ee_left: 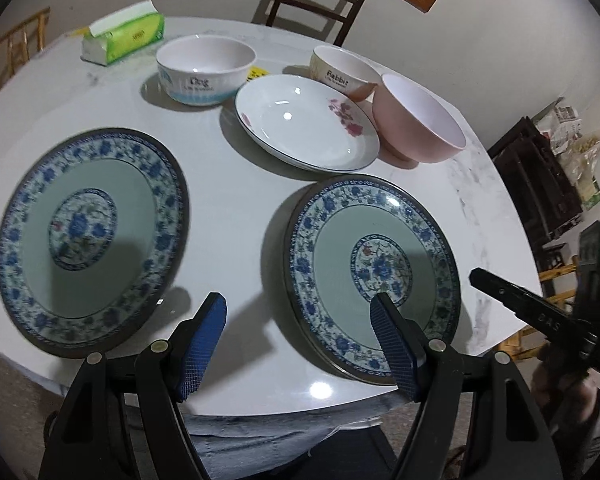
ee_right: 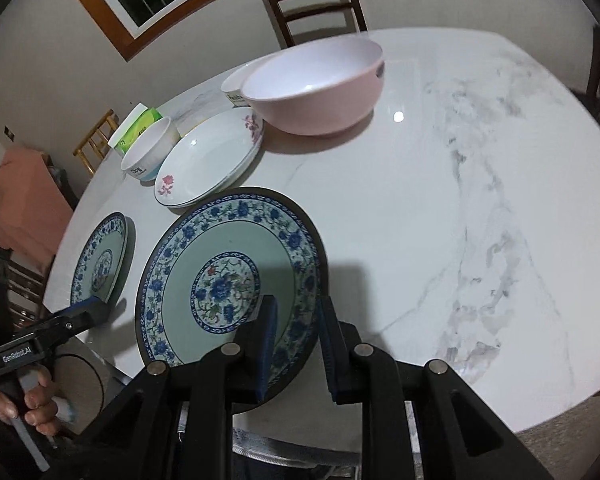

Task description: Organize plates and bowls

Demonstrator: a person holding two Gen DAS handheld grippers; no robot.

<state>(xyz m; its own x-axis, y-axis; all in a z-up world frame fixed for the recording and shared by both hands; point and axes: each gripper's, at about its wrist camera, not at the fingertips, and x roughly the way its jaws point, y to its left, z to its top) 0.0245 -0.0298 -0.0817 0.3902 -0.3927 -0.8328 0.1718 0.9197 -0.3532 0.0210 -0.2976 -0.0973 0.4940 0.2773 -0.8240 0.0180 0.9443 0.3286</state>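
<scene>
On the table (ee_left: 240,208), two big plates lie near: one plate (ee_left: 92,236) left, the other plate (ee_left: 374,276) right. Far behind them sit three bowls (ee_left: 206,70) around a small plate (ee_left: 306,122). A tissue pack (ee_left: 124,38) lies far left.

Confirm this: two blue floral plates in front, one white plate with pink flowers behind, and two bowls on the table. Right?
Not quite: three bowls, not two. The left wrist view shows the Dog bowl, Rabbit bowl and pink bowl. The rest is right.

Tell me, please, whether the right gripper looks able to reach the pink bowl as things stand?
Probably yes: the right gripper, jaws narrow and holding nothing, hangs over the nearer blue plate, and bare table lies between it and the pink bowl.
</scene>
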